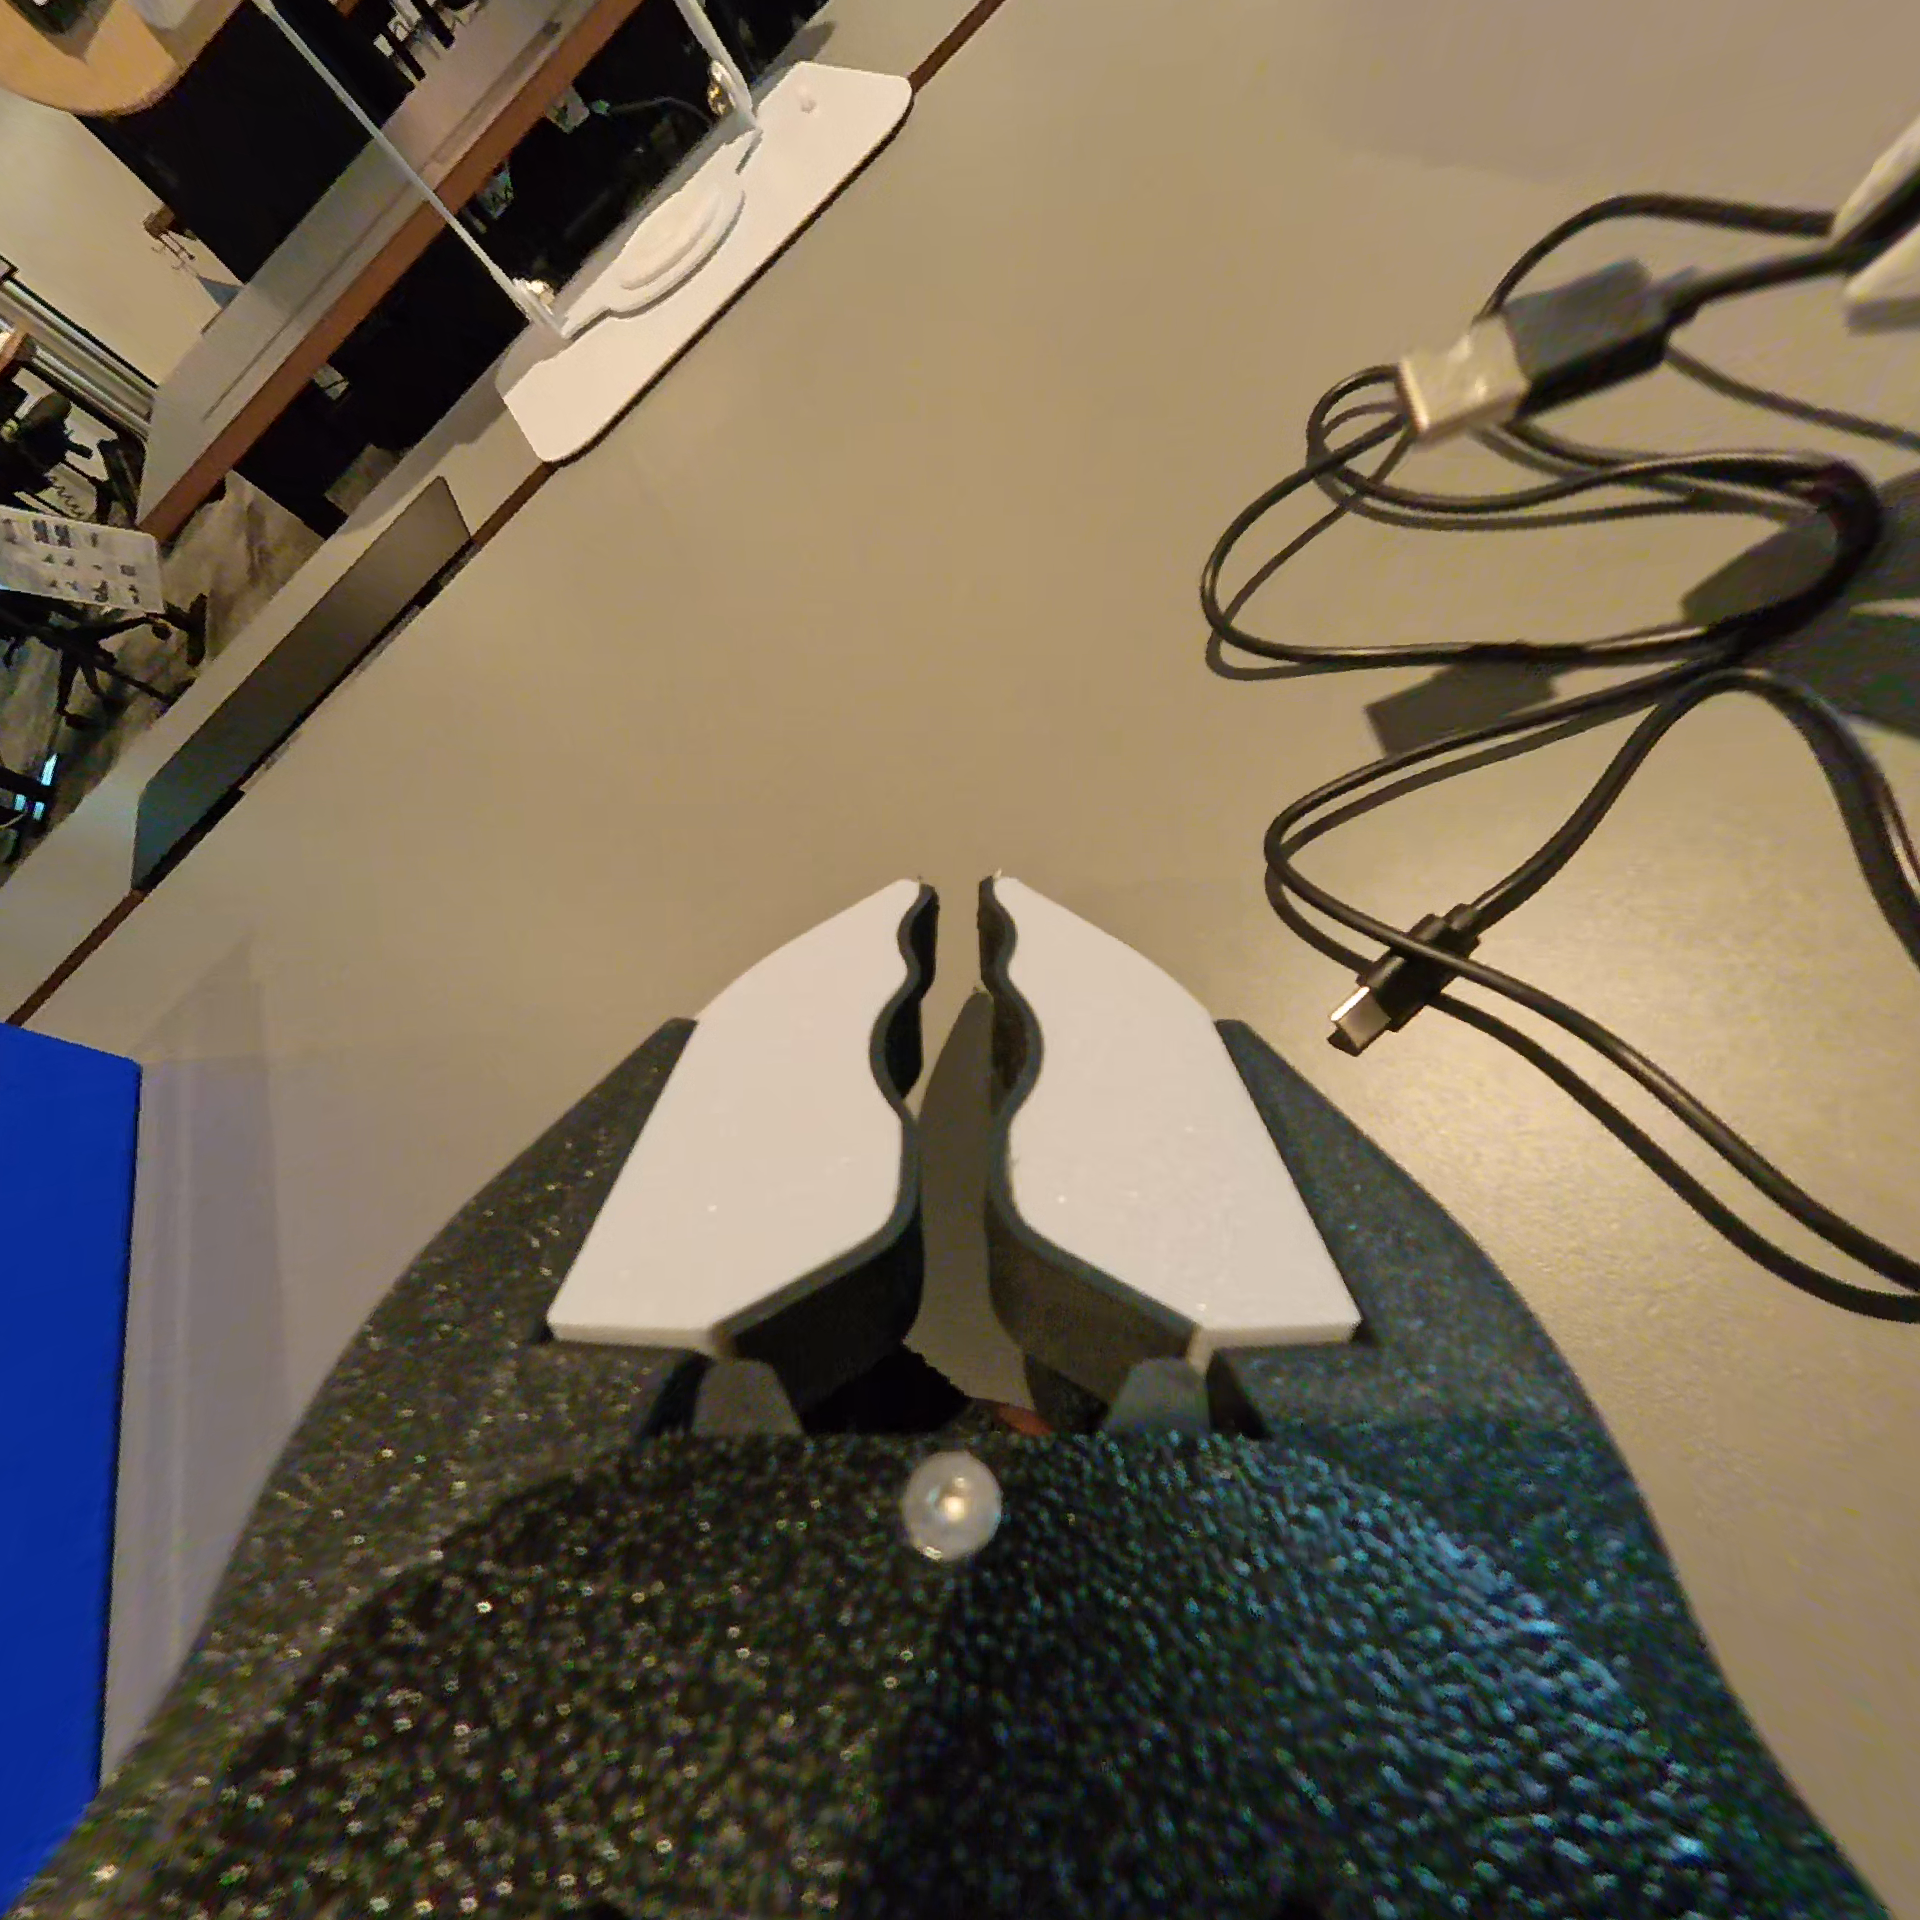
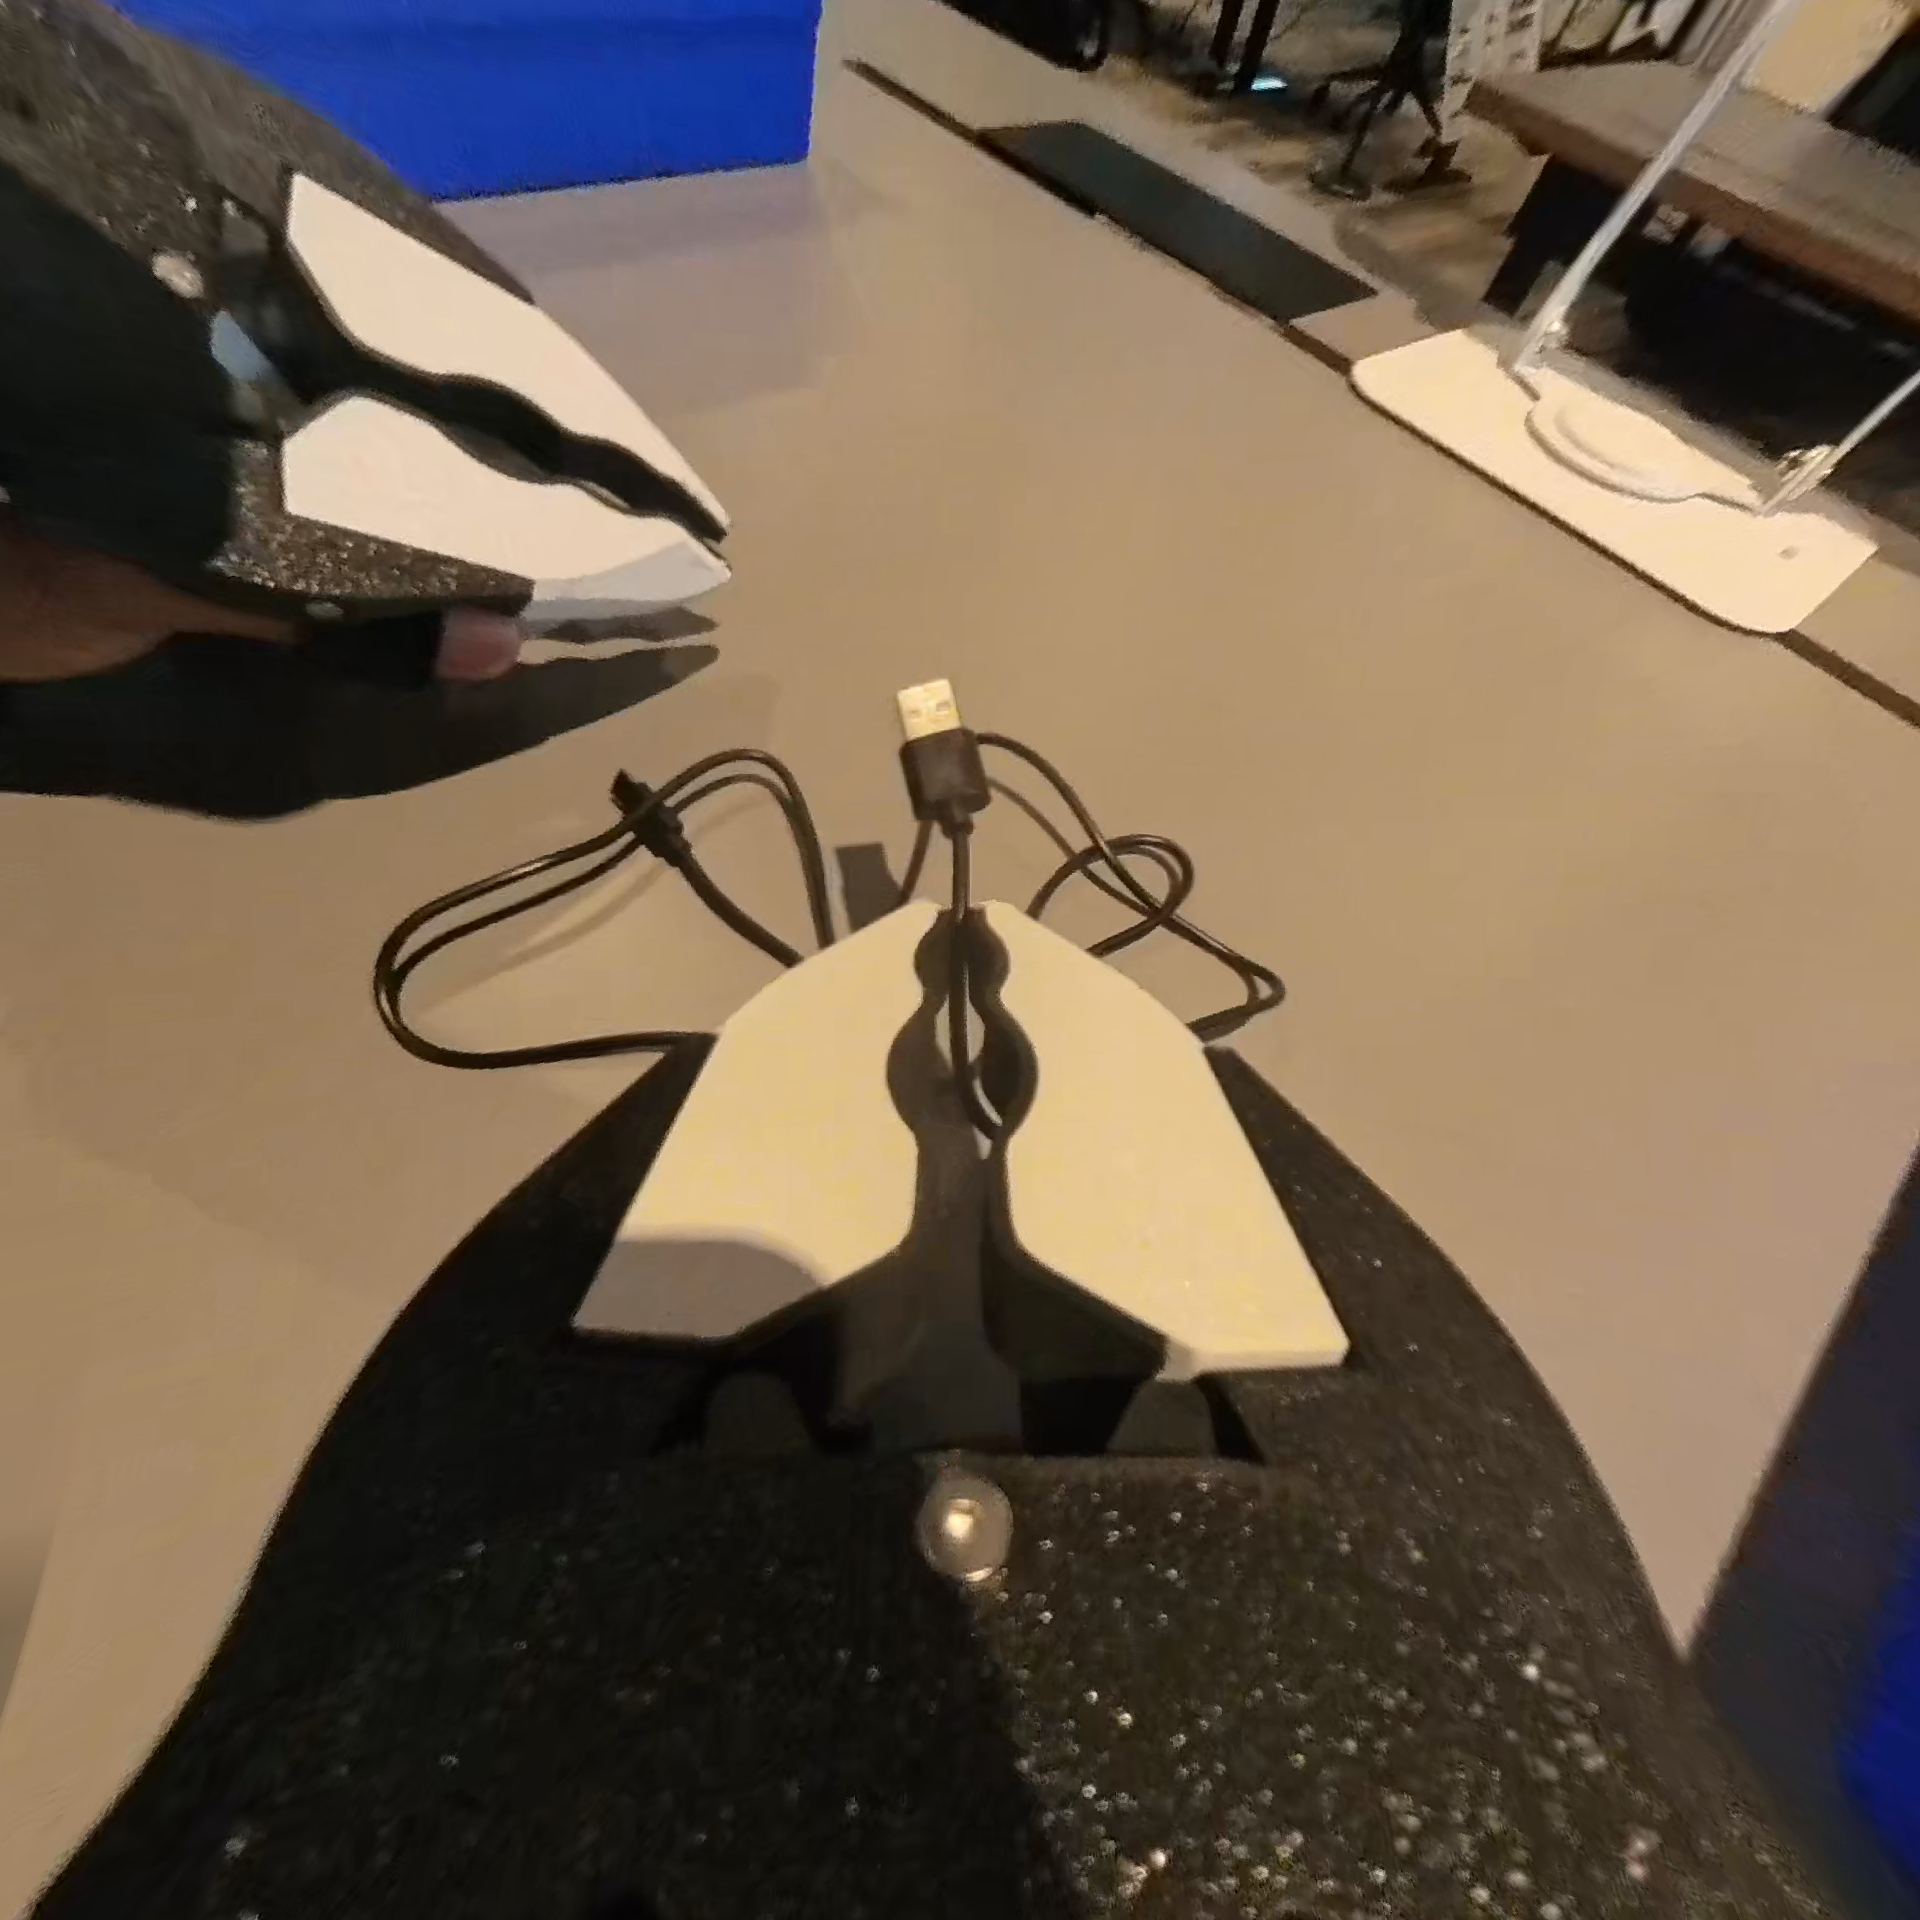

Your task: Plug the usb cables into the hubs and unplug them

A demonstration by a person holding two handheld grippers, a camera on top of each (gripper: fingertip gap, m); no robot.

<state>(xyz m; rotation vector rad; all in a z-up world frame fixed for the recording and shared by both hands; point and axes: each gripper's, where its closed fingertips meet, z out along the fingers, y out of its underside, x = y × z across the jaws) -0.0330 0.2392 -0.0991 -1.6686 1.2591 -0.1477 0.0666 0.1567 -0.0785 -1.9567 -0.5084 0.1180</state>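
A black USB cable [image 2: 488,1049] lies in loose loops on the grey table [image 2: 1143,727]. My right gripper [image 2: 961,916] is shut on the cable just behind its USB-A plug [image 2: 933,748], which sticks out forward, lifted off the table. The cable's small plug [image 2: 646,810] lies to the left. My left gripper [image 1: 956,894] is shut and empty, hovering over bare table to the left of the cable. In the left wrist view the USB-A plug [image 1: 1465,379] and the small plug [image 1: 1387,997] show at the right, with the right gripper [image 1: 1870,244] at the frame's edge. No hub is clearly visible.
A white base plate with a clear acrylic stand [image 2: 1621,488] sits at the table's far edge, and also shows in the left wrist view [image 1: 707,260]. A dark flat strip [image 2: 1174,218] lies along that edge. A blue box [image 2: 468,94] stands behind the left gripper [image 2: 722,545]. My hands' fingertips stand some 15 cm from each other.
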